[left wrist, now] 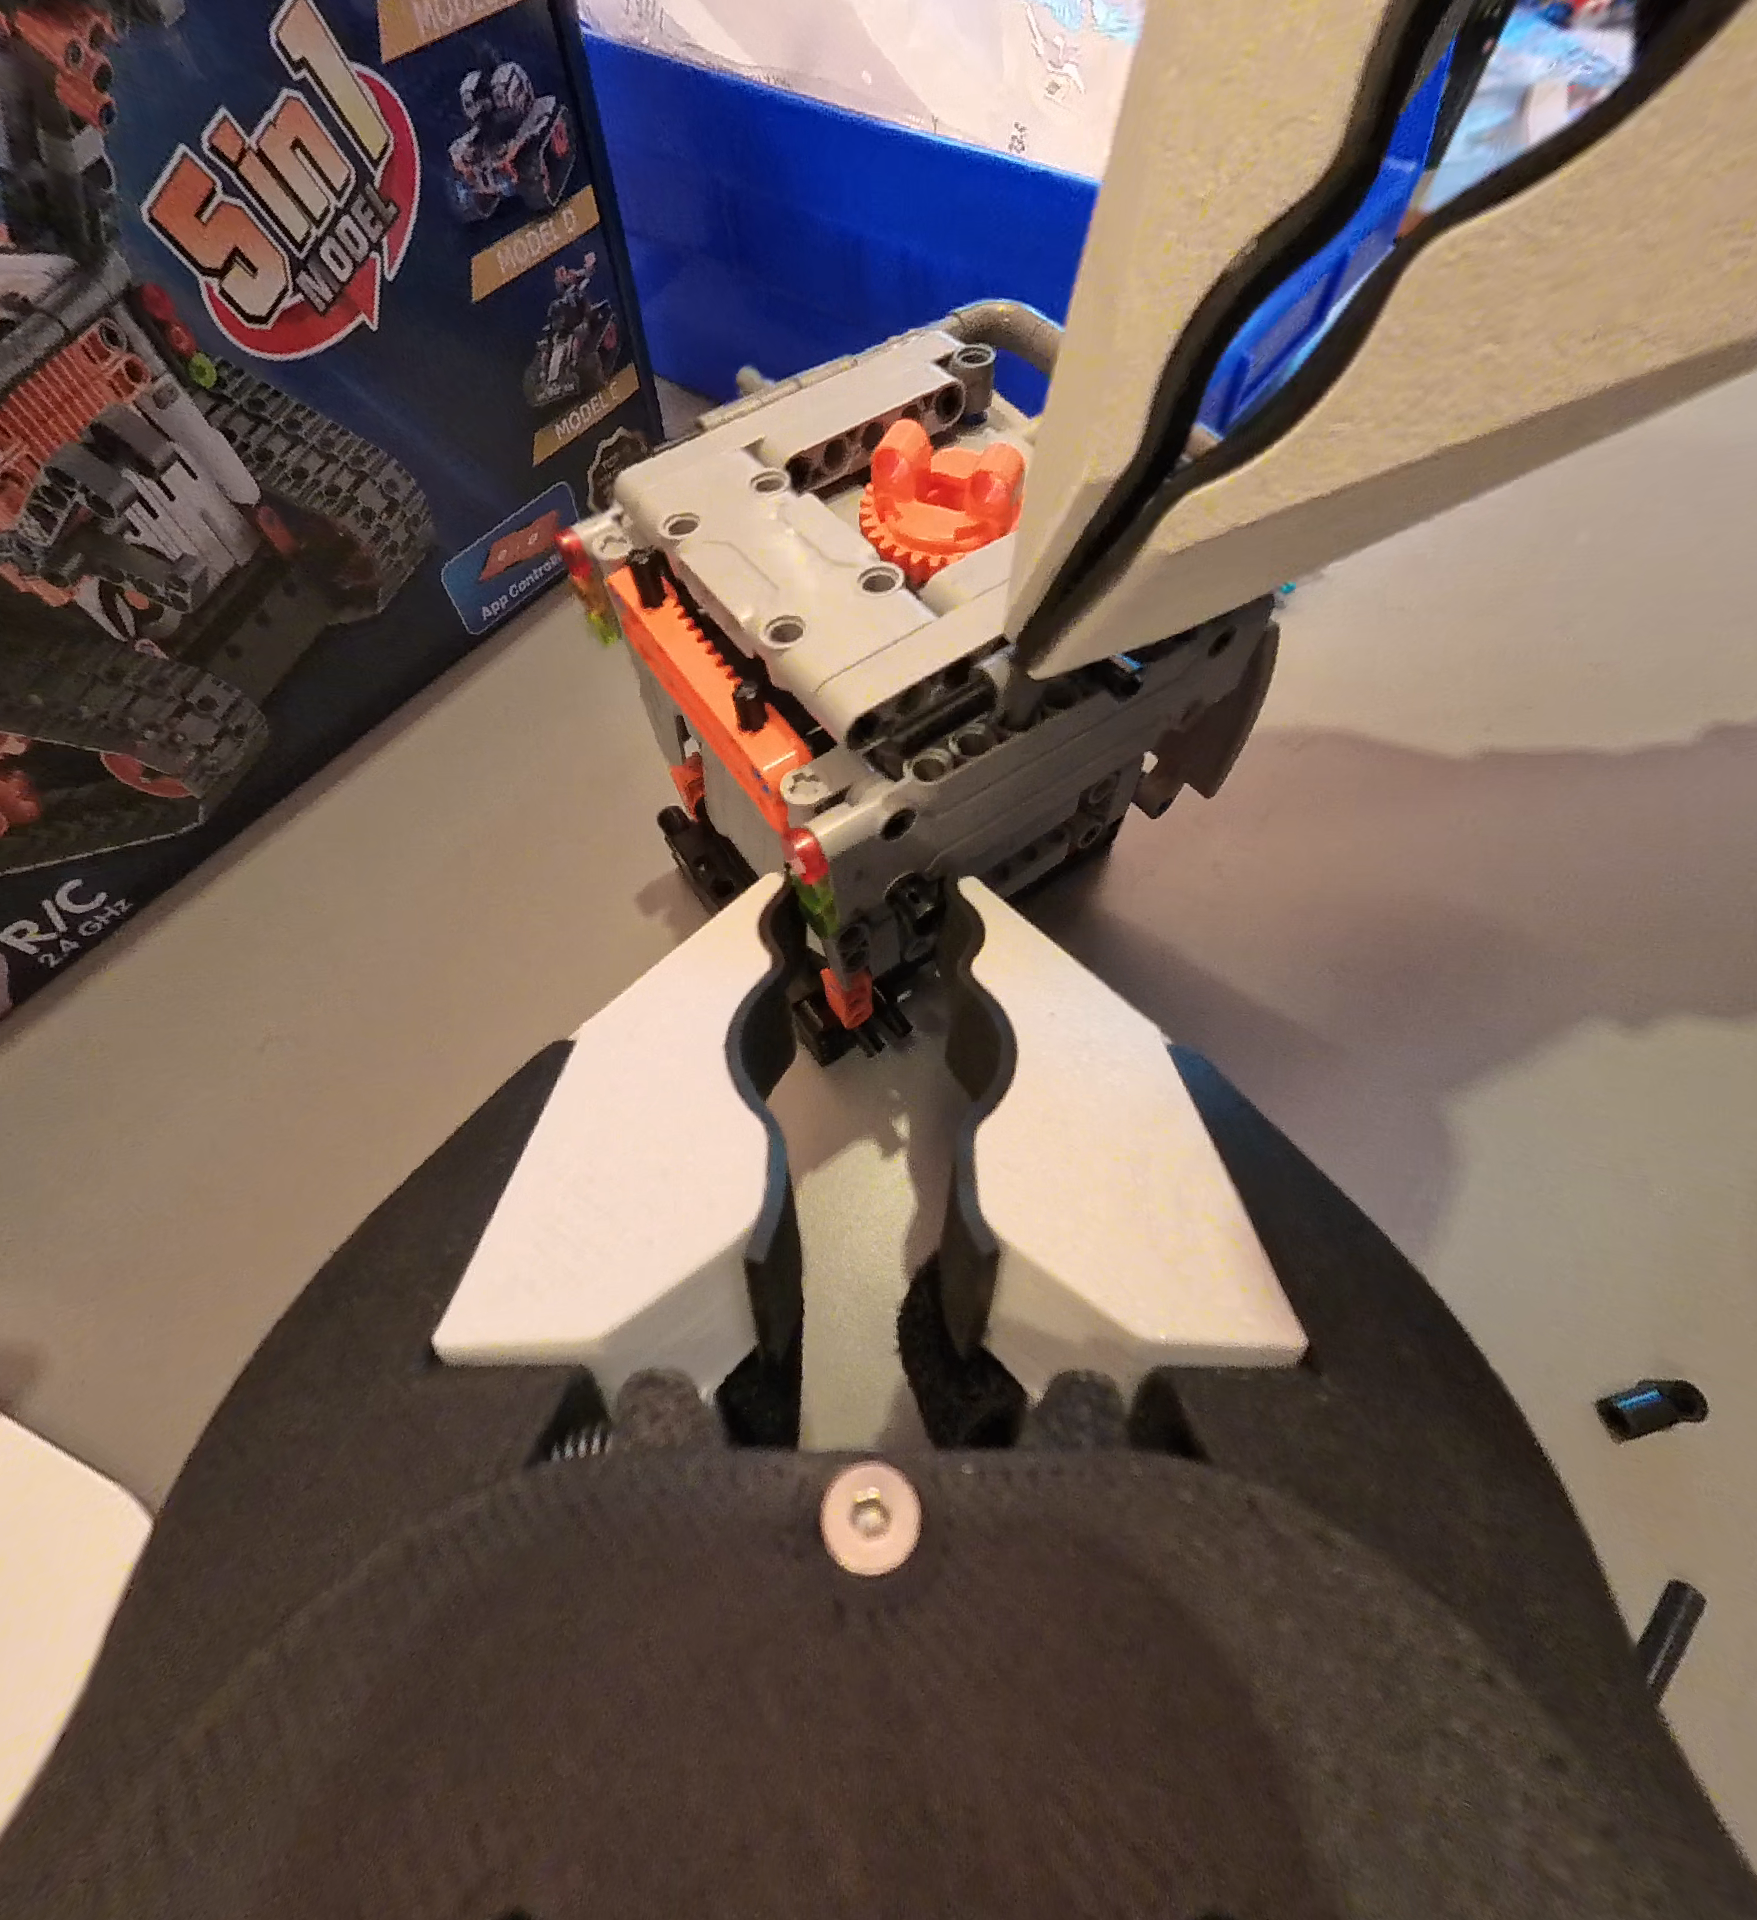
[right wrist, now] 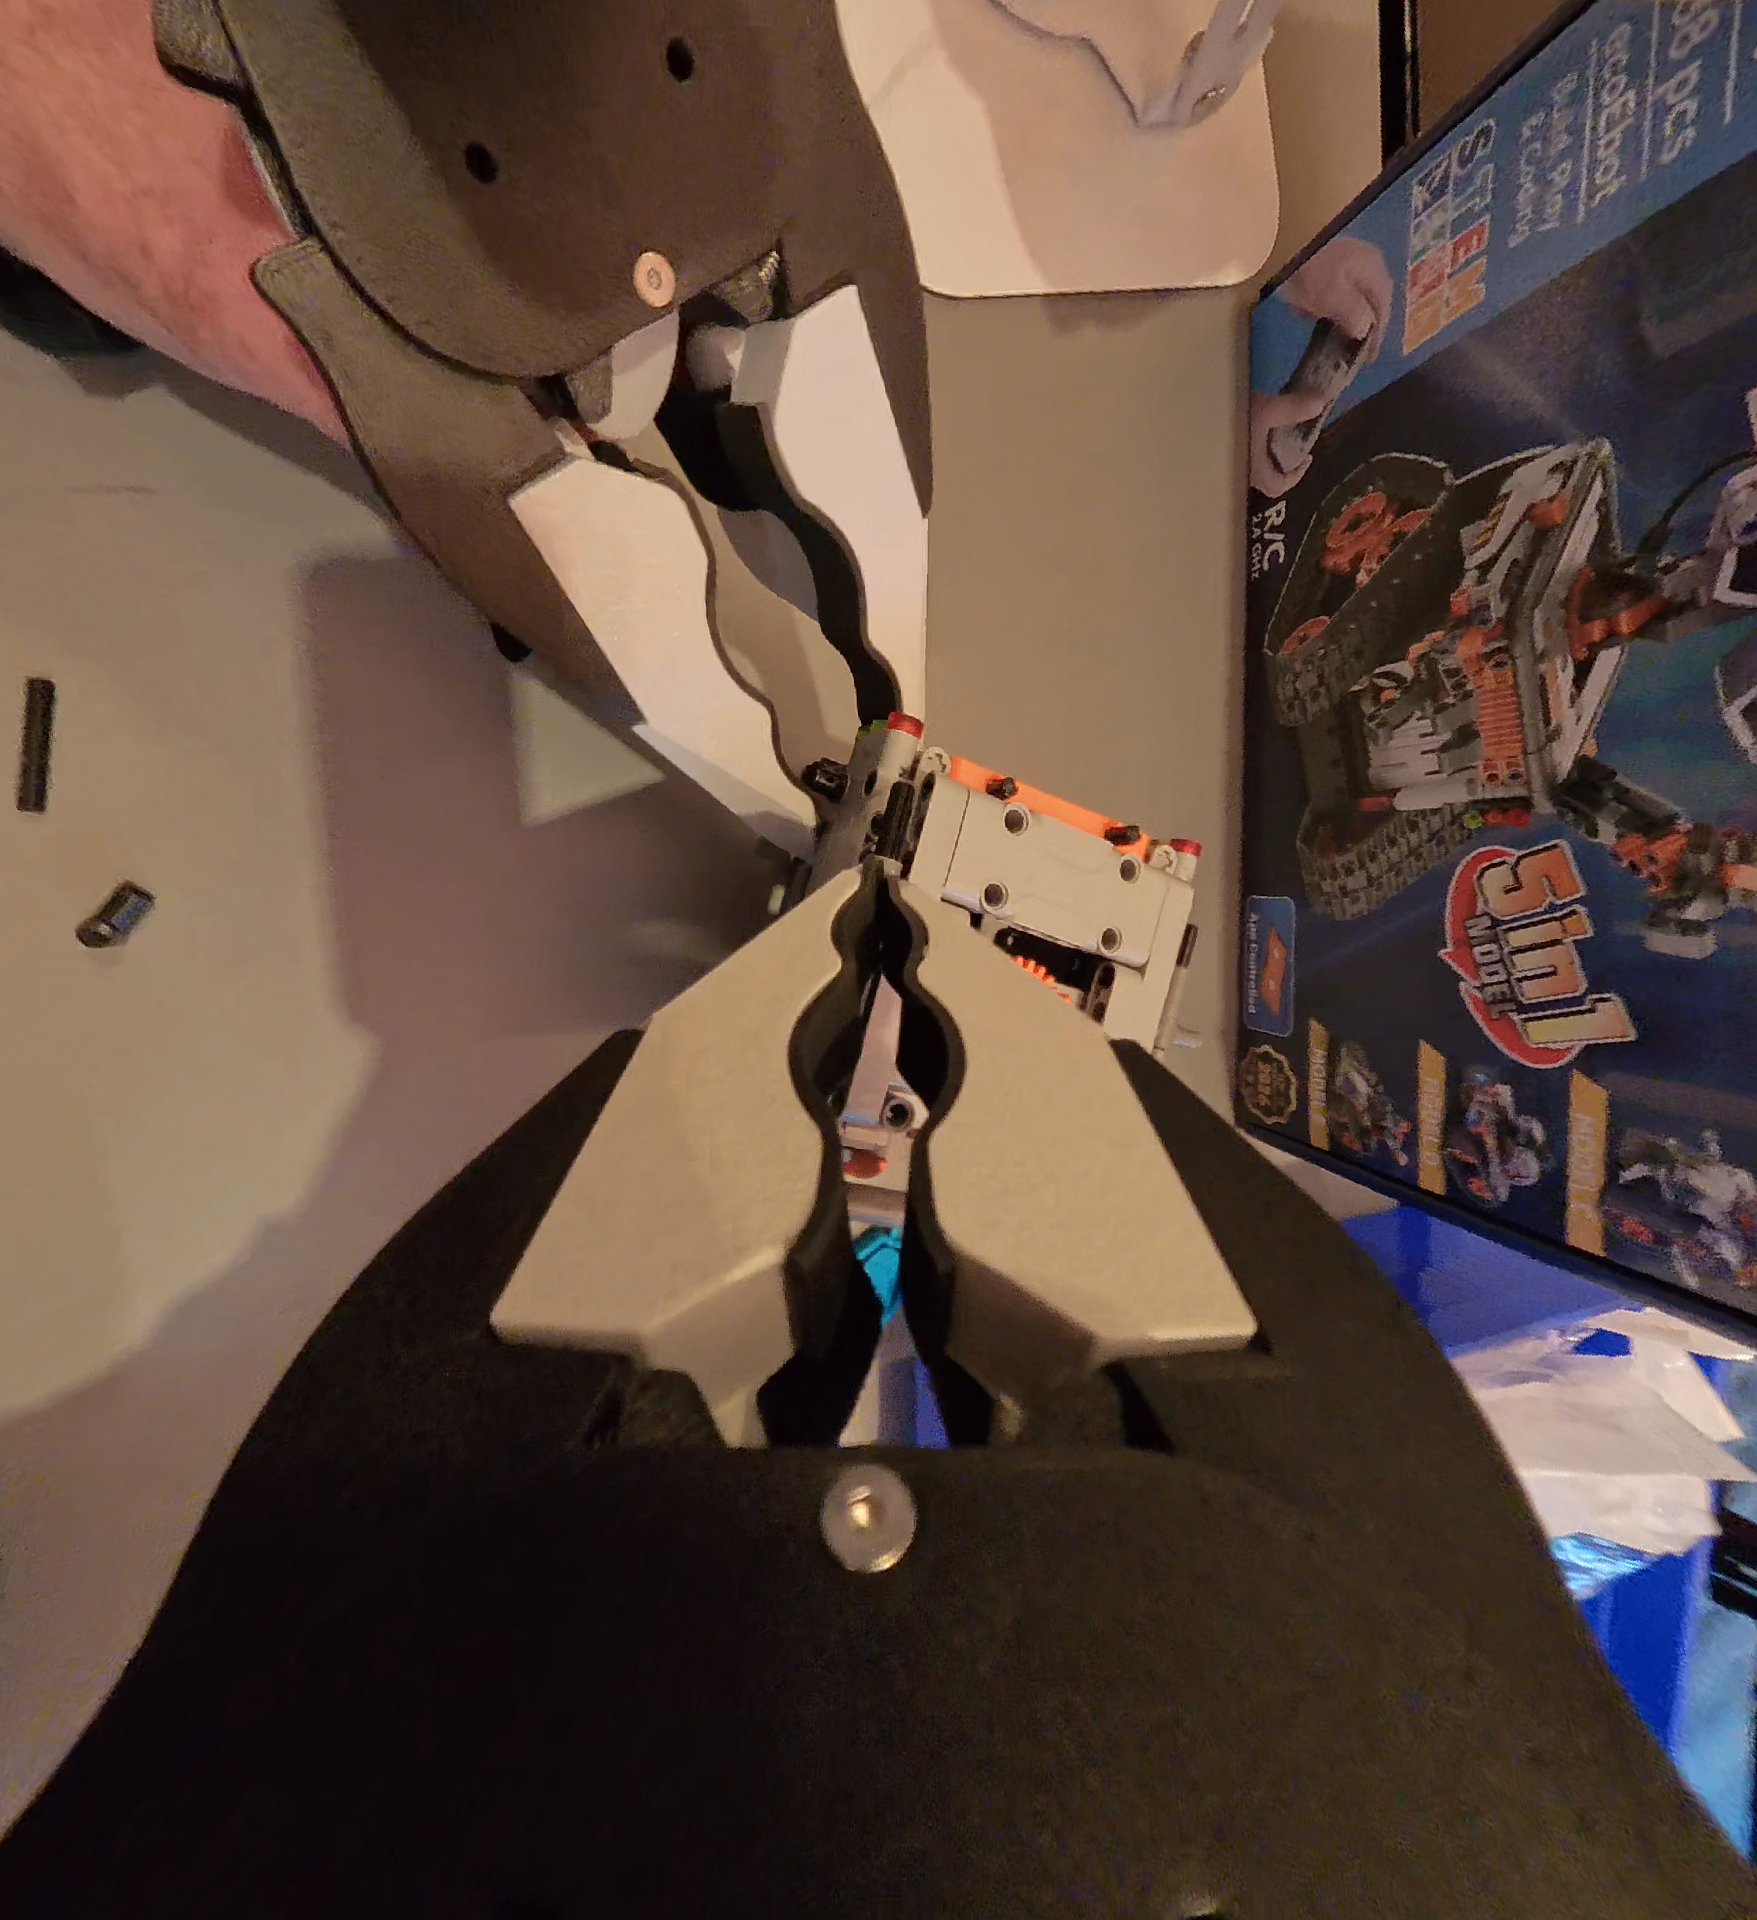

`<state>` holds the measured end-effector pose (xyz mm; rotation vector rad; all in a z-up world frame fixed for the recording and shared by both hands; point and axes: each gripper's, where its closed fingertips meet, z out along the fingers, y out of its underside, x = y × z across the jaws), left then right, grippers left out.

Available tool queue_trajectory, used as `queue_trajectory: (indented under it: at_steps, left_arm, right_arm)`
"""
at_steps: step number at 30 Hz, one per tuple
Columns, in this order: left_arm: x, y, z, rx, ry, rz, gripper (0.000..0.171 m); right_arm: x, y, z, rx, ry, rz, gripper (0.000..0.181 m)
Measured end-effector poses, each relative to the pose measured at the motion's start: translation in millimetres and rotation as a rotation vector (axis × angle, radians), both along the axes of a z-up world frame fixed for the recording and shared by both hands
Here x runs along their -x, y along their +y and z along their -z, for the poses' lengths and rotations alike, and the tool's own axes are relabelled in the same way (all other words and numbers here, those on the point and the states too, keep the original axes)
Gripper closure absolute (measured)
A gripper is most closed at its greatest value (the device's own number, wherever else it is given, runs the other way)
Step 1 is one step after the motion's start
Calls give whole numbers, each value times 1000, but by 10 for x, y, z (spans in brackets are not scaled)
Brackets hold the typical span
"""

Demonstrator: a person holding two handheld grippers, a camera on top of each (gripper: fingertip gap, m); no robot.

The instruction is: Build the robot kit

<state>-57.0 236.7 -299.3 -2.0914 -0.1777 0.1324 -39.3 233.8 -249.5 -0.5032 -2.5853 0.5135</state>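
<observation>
Squarely between both jaws, brick model (left wrist: 853, 665) (grey-orange)

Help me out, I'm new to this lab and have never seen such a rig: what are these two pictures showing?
No robot here: a person holds a two-finger gripper in each hand, each with a camera looking along its fingers. One picture comes from the left gripper, the other from the right gripper. Both close in on a grey and orange brick model standing on a grey table. The left grips its lower corner; the right, nearly shut, pinches at its top edge. Nearby stand a toy box and a blue bin, and two small black parts lie loose.
</observation>
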Motion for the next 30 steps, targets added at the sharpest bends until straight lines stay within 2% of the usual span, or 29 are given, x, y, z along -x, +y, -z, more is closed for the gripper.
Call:
queue_trajectory:
  at_steps: [13, 18, 21, 26, 28, 30]
  left_arm:
    - [26, 67, 6, 19, 8, -1, 152]
    - [-21, 94, 11, 27, 11, 23, 151]
    - [-46, 107, -19, 20, 22, 33, 150]
    - [-8, 91, -14, 5, -6, 25, 150]
    - [-11, 93, -16, 4, -6, 25, 150]
    - [-7, 87, -22, 1, -17, 26, 150]
  right_arm:
    - [35, 28, 29, -79, -23, -11, 181]
    - [22, -12, 49, 3, -40, 7, 181]
    - [-3, -59, -155, 120, -10, 24, 181]
    - [-53, 127, -148, 190, -46, 108, 180]
    - [-68, 182, -154, 178, -45, 118, 174]
    - [-102, 227, -108, 157, -57, 118, 175]
